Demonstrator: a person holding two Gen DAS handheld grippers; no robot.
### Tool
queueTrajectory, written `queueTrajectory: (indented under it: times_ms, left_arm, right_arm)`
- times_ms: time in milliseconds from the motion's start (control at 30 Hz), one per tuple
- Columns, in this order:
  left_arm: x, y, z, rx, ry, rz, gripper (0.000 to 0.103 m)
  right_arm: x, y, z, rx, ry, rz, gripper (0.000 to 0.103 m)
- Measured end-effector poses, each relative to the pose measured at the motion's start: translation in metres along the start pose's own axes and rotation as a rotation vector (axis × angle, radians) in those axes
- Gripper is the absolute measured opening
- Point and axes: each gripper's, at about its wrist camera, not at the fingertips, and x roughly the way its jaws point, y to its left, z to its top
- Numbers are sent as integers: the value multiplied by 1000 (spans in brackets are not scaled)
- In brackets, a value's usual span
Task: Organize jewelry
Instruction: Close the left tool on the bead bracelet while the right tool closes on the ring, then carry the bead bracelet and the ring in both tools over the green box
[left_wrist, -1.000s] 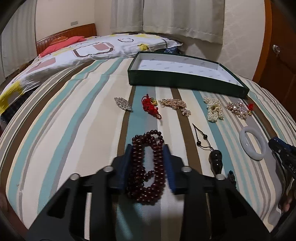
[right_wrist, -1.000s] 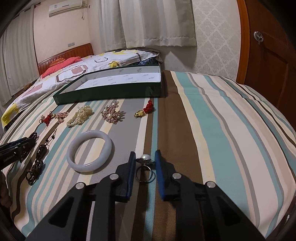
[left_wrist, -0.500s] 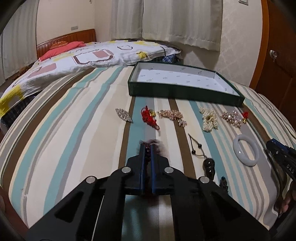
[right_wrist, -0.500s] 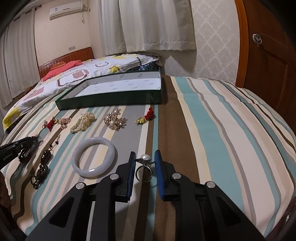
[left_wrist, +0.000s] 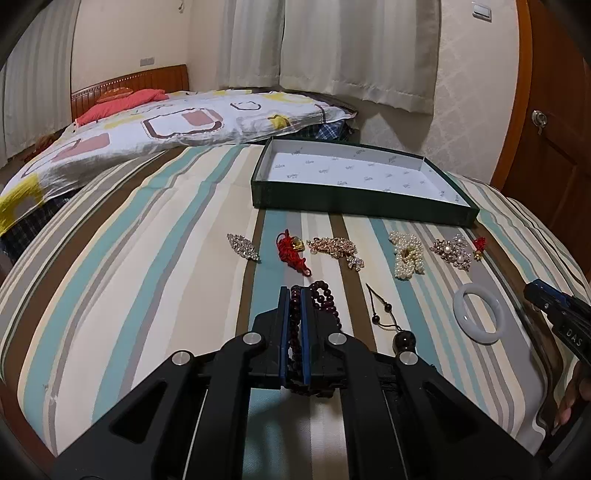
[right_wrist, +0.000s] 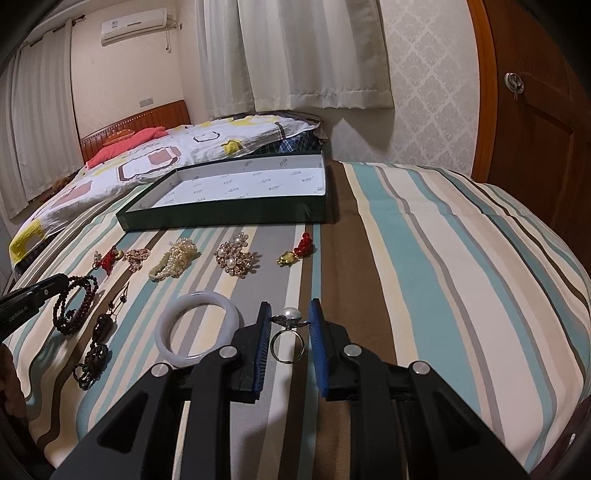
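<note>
Lifted now, the dark bead strand (left_wrist: 293, 325) hangs pinched in the left gripper (left_wrist: 294, 295) (bound for the green box (left_wrist: 354, 199), probably); right gripper (right_wrist: 287, 314) brackets the pearl ring (right_wrist: 288, 332), unclosed.

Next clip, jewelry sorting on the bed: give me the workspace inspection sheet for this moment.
Surface: striped bedspread, soft, no rigid top.
Job's things: green box with nothing seen inside; dark red bead bracelet lifted; pearl ring, white bangle, pearl strand, brooches and red charms lying loose in front of the box.
Clutter: nothing seen.
Grippers: left gripper shut on the dark red bead bracelet; right gripper open, jaws straddling the pearl ring, not visibly pressing it.
Cables: nothing seen.
Surroundings: patterned quilt, curtains, wooden door, air conditioner.
</note>
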Motion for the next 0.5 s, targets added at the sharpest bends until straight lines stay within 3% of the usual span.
queueTrajectory:
  times_ms: [500]
  left_arm:
    - [-18, -5, 14, 22, -64, 0, 6]
  right_arm:
    - [-3, 2, 6, 5, -11, 6, 22]
